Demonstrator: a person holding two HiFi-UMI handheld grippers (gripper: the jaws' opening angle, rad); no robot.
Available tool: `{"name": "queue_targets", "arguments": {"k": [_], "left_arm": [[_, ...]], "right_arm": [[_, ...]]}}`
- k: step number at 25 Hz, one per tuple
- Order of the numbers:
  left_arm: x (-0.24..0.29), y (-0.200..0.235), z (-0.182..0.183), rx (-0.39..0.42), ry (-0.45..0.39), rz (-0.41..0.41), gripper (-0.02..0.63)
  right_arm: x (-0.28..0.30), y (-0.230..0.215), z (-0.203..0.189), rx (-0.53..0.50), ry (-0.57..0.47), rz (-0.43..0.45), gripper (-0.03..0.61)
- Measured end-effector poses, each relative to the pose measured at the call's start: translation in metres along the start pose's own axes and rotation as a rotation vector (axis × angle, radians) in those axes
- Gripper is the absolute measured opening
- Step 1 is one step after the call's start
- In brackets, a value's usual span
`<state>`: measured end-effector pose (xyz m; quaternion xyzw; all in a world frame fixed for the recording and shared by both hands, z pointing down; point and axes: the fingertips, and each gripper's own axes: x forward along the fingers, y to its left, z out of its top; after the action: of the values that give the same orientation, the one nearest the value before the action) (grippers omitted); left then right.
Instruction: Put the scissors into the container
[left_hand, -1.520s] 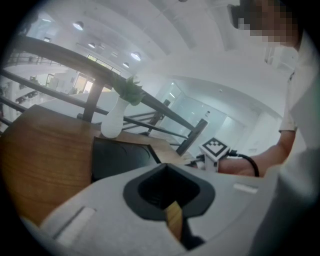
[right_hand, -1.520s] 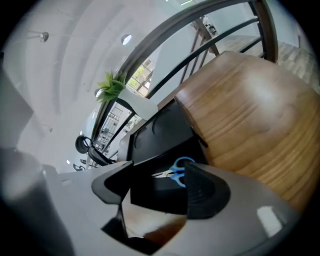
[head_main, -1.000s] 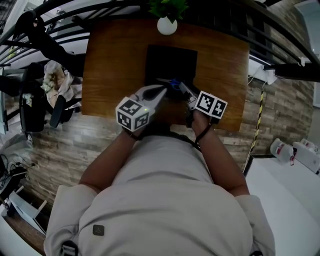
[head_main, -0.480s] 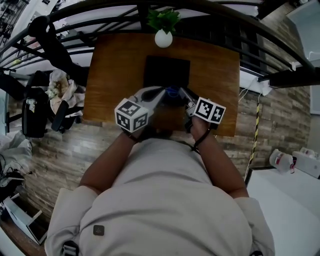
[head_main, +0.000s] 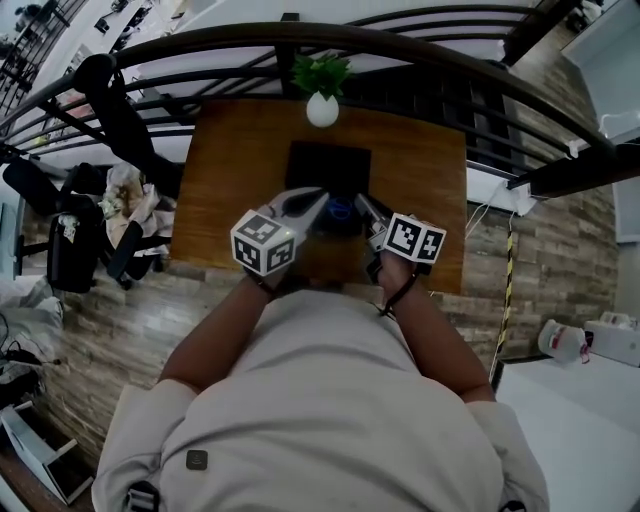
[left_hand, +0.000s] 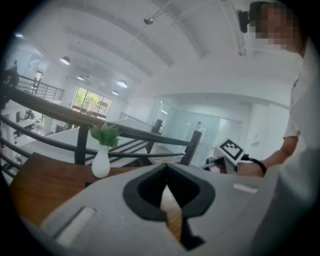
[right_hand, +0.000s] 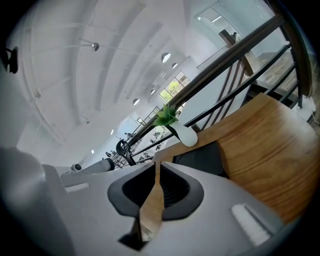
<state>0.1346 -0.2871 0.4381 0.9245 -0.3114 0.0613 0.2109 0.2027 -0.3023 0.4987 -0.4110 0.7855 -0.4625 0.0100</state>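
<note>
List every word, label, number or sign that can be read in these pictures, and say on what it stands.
No text can be read.
The left cube and the right cube bear only black and white squares, no letters.
The shirt patch is too small to read.

Table (head_main: 420, 170): I read it as warm orange-brown with fine wood grain. Container (head_main: 328, 165): flat black. Scissors (head_main: 342, 209): blue at the handles. Vase (head_main: 322, 110): white; plant (head_main: 320, 72): green. Left gripper (left_hand: 166, 170) and right gripper (right_hand: 156, 167): pale grey shells with black lining at the jaws. Left cube (head_main: 265, 240) and right cube (head_main: 415, 238): black-and-white square markers. Floor (head_main: 120, 330): grey-brown planks. Railing (head_main: 200, 40): black. I log the person's shirt (head_main: 320, 420) as light beige.
</note>
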Motion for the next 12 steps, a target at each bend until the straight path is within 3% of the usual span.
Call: {"name": "queue_targets", "arguments": {"k": [12], "left_arm": [[0.004, -0.025, 0.045, 0.053, -0.055, -0.018, 0.002]], "right_arm": [[-0.022, 0.039, 0.033, -0.071, -0.042, 0.089, 0.006]]}}
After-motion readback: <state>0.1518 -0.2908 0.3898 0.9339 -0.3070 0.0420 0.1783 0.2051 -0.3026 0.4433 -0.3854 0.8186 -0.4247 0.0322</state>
